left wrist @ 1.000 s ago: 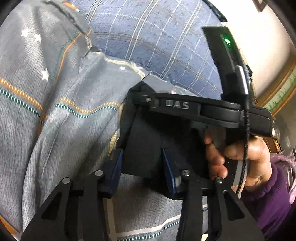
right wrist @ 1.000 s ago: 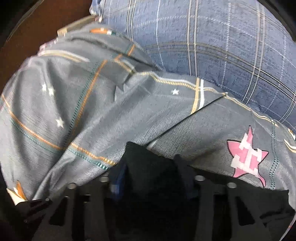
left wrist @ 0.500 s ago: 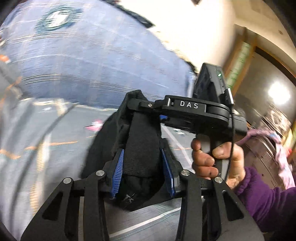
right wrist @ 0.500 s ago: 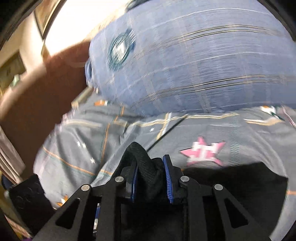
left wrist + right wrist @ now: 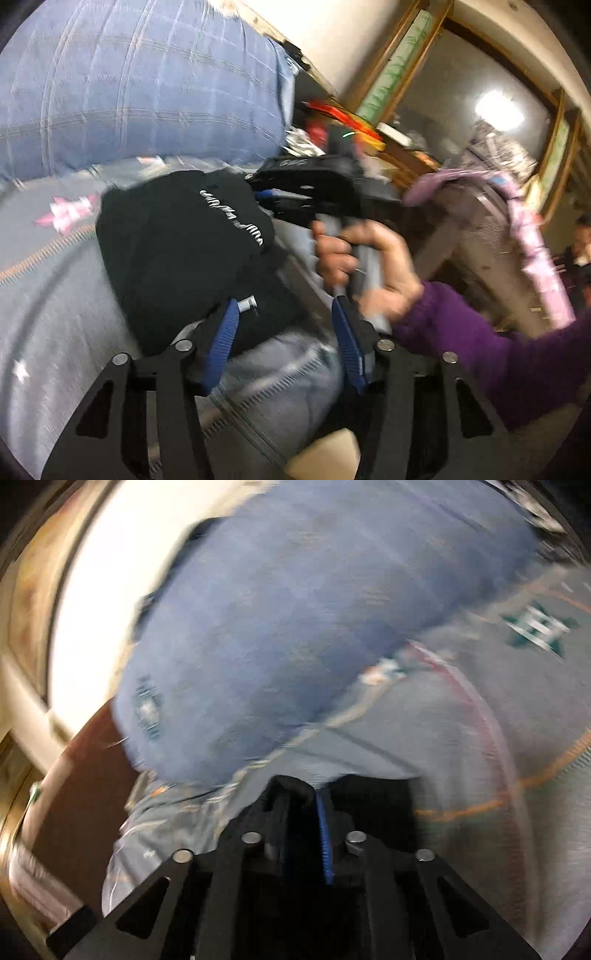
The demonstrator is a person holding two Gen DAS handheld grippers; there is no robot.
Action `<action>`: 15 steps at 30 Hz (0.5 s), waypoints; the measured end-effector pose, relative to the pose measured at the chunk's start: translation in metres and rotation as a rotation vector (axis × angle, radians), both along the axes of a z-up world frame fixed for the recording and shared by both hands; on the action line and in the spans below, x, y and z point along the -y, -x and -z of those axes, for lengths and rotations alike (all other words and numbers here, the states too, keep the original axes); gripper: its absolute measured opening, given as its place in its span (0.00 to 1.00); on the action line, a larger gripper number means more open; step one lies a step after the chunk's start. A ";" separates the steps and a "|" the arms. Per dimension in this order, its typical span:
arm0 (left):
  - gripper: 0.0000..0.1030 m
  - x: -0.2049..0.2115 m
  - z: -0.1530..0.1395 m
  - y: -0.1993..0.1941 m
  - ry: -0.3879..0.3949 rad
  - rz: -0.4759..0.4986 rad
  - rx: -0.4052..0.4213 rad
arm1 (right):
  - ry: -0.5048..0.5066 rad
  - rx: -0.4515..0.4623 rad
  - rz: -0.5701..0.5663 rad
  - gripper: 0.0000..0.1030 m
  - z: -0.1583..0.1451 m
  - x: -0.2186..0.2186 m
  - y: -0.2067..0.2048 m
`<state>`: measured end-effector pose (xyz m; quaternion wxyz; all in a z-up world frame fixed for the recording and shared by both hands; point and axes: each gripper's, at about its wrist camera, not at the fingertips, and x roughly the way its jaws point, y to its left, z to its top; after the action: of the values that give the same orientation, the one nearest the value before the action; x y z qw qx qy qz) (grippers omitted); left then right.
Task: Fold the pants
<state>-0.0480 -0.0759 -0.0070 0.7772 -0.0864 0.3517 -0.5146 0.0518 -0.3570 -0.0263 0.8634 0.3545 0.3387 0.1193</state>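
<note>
The black pants (image 5: 184,251), with white lettering, hang bunched above the grey patterned bedsheet (image 5: 55,314). My left gripper (image 5: 284,332) is open, its blue pads apart, with the pants lying just ahead of the left pad and no cloth between them. My right gripper (image 5: 280,199) is seen side-on in the left wrist view, held by a hand in a purple sleeve. In the right wrist view my right gripper (image 5: 301,823) is shut on a black fold of the pants (image 5: 291,790). Both views are blurred by motion.
A large blue plaid pillow (image 5: 129,85) lies at the head of the bed and also shows in the right wrist view (image 5: 314,609). A wooden headboard (image 5: 85,794) is at the left. Cluttered furniture and pink cloth (image 5: 528,229) stand to the right.
My left gripper has opened and let go of the pants. My right gripper has closed tighter on the black fold and lifted it. Both cameras have swung upward and to the side.
</note>
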 end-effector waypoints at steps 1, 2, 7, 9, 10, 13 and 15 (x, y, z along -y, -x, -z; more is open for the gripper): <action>0.53 -0.010 -0.004 0.003 0.018 0.005 0.004 | -0.007 -0.049 0.033 0.11 0.008 0.010 -0.003; 0.62 -0.019 -0.009 0.002 0.034 -0.013 0.016 | 0.007 -0.064 0.059 0.11 0.010 0.015 -0.003; 0.71 -0.066 -0.003 -0.036 0.123 -0.286 -0.073 | 0.124 0.020 0.143 0.21 -0.015 0.024 0.017; 0.71 -0.068 0.002 -0.041 0.131 -0.340 -0.096 | 0.168 0.094 0.139 0.21 -0.028 0.019 0.028; 0.71 -0.064 0.002 -0.040 0.120 -0.355 -0.078 | 0.167 0.141 0.093 0.21 -0.035 0.012 0.032; 0.71 -0.049 0.000 -0.032 0.076 -0.357 0.006 | 0.245 0.241 -0.041 0.21 -0.049 -0.026 0.040; 0.71 -0.041 0.001 -0.028 0.050 -0.336 0.036 | 0.278 0.257 -0.106 0.21 -0.051 -0.049 0.040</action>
<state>-0.0198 -0.0353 -0.0083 0.8561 -0.1540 0.3053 -0.3876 0.0116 -0.3082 0.0245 0.9326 0.1955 0.2570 0.1611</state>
